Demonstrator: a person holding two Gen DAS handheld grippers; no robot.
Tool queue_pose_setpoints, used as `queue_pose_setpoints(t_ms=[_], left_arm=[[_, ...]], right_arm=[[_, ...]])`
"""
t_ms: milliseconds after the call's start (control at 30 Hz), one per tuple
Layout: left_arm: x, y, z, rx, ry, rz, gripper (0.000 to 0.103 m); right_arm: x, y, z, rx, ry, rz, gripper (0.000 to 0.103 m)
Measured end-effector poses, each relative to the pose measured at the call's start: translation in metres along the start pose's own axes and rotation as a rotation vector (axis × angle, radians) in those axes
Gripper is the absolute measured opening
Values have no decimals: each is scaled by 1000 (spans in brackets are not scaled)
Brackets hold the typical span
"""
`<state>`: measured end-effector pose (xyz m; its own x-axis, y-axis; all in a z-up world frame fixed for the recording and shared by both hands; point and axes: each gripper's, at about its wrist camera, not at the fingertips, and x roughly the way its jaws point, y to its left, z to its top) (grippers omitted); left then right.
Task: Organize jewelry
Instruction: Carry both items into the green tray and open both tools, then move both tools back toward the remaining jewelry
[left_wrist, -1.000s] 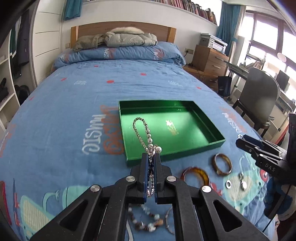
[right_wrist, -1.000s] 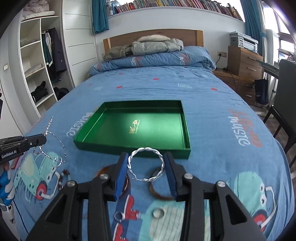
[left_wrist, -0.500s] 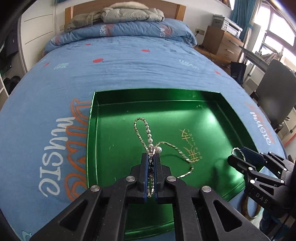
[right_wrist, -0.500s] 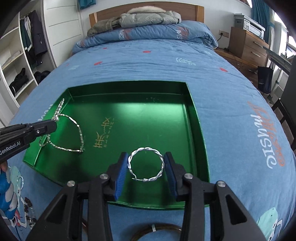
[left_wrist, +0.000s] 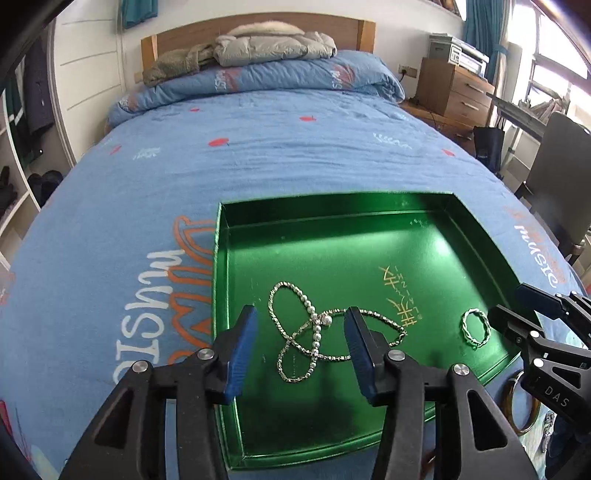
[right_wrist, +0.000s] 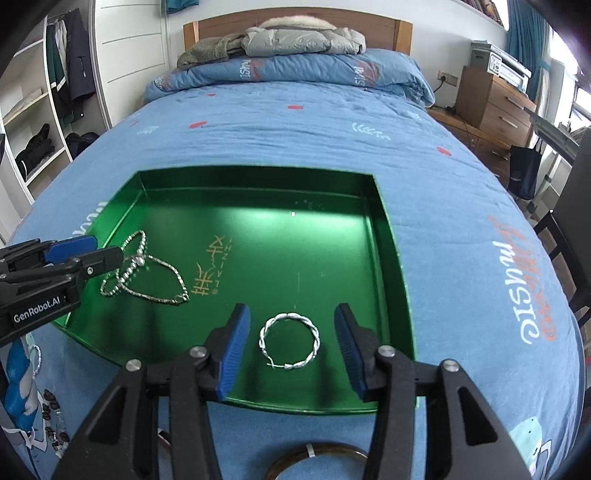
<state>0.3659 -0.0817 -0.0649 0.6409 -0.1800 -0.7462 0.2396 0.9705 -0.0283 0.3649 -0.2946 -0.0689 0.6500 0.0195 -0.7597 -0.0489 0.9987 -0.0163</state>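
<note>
Jewelry lies in one green tray (left_wrist: 369, 221) on a blue bedspread (left_wrist: 258, 155): two pieces on its floor, one chain necklace (left_wrist: 314, 332) with a short run of pearls and one twisted silver bangle (right_wrist: 289, 340). The necklace is looped over itself near the tray's left part; the bangle lies flat near the front right corner, well apart from the necklace.

Two grippers are over the tray. The left gripper (left_wrist: 300, 343) has its blue pads spread, the jaws opening, and the necklace lies between them on the tray floor with no pad touching it. The right gripper (right_wrist: 290, 345) also has its jaws opening, and the bangle sits between its pads with a gap on each side.

Outside the tray, in the right wrist view, one brown bangle (right_wrist: 314, 459) lies on the bedspread at the front edge, partly hidden, one string of dark beads (right_wrist: 51, 417) lies at the lower left, and one thin silver hoop (right_wrist: 36, 356) lies above it. In the left wrist view one amber bangle (left_wrist: 517, 406) shows behind the right gripper.

Gold characters (right_wrist: 210, 266) are printed on the tray floor; they are too small to make out. The left gripper's side reads "GenRobot.AI", the right one's "DAS". The bedspread carries the word "music" several times, in white and in orange.
</note>
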Motion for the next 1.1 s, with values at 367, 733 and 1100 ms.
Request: queue_pose_setpoints(t_ms=[367, 733, 1100], left_arm=[[-129, 16, -8, 19, -134, -76, 48], [-247, 31, -79, 3, -196, -60, 49], [-267, 26, -149, -25, -160, -35, 48]], right_arm=[[-150, -16, -17, 17, -254, 8, 62], [-276, -40, -95, 43, -379, 4, 69], [-317, -28, -164, -8, -348, -10, 70]])
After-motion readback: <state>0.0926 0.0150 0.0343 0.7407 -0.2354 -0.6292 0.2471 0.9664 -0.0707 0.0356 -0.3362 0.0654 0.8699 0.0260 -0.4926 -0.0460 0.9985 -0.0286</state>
